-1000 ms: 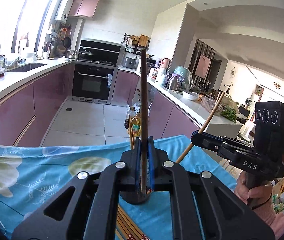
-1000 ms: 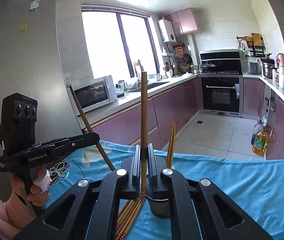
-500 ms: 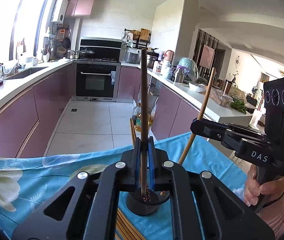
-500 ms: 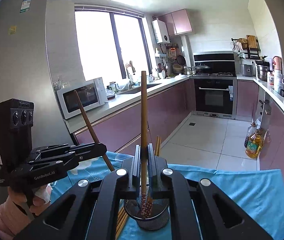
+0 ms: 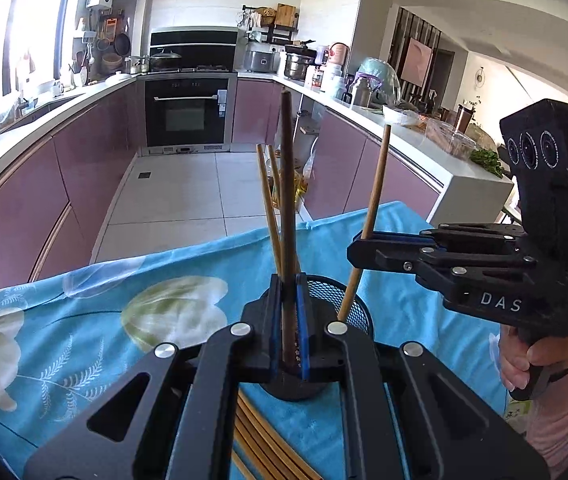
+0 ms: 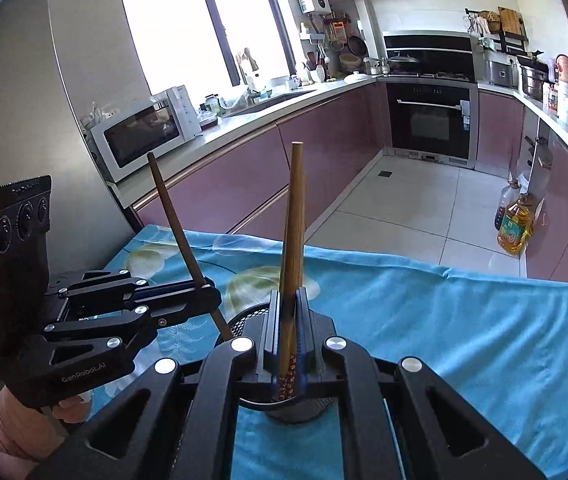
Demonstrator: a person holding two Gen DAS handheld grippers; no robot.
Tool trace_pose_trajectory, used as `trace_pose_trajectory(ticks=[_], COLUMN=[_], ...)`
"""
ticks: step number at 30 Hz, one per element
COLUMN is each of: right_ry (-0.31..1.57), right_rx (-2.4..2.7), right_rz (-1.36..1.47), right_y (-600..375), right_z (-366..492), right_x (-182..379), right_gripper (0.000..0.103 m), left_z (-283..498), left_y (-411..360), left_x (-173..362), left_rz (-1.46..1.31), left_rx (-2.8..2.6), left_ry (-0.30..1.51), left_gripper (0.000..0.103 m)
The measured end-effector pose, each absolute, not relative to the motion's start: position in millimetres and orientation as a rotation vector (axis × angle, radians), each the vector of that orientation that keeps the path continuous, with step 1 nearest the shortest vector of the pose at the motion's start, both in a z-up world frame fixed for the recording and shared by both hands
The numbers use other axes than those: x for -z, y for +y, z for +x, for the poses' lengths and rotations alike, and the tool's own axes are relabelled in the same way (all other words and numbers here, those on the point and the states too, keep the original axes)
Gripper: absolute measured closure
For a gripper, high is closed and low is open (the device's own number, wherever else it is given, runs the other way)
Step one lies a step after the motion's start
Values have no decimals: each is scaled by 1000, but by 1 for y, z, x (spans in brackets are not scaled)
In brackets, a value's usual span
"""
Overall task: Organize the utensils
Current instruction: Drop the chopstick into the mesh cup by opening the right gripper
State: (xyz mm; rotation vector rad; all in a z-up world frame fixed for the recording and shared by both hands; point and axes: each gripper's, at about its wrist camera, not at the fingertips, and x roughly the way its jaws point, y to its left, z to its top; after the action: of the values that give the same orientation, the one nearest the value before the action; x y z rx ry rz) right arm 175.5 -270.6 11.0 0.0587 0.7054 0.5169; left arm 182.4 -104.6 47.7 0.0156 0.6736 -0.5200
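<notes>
Clamping a dark chopstick (image 5: 286,184) in my left gripper (image 5: 289,320). My right gripper (image 6: 287,332) pinches a light chopstick (image 6: 294,216) over the mesh holder (image 5: 348,304).

Dark chopstick (image 5: 286,184): wood, matt brown, with a small patterned band near its lower end. Light chopstick (image 6: 295,216): pale wood, smooth, its lower end likewise patterned. Holder (image 5: 334,294) at centre frame: black wire mesh, matt. Left gripper (image 5: 289,332) and right gripper (image 6: 286,344): matt black plastic bodies, bright metal screw heads, blue pads. Tablecloth (image 6: 444,312): soft turquoise cloth with a pale floral print. Cabinet fronts (image 6: 244,176) at mid-frame: glossy mauve. Floor tiles (image 5: 180,196): smooth, pale, slightly reflective.
</notes>
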Motion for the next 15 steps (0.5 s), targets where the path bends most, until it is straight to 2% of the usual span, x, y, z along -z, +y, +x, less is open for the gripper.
trace_pose_trajectory(ticks=[7,9,11,15], right_ry=[722,714,695,679], right_rx=[-489,-489,-495,-497], right_rz=[72,86,90,89], right_y=[-270,-269,-270,-270], right_z=[190,191,188,183], right_x=[-6,-5,-6,-7], right_gripper=[96,93,86,83], left_z=[198,198,199,197], left_y=[-102,-103,-101,-87], left_x=[-41,-39,-35,-28], left_rz=[9,0,-16,-54], left_rx=[497,492,494,474], left_ry=[680,679,686,692], left_gripper=[94,86,83,77])
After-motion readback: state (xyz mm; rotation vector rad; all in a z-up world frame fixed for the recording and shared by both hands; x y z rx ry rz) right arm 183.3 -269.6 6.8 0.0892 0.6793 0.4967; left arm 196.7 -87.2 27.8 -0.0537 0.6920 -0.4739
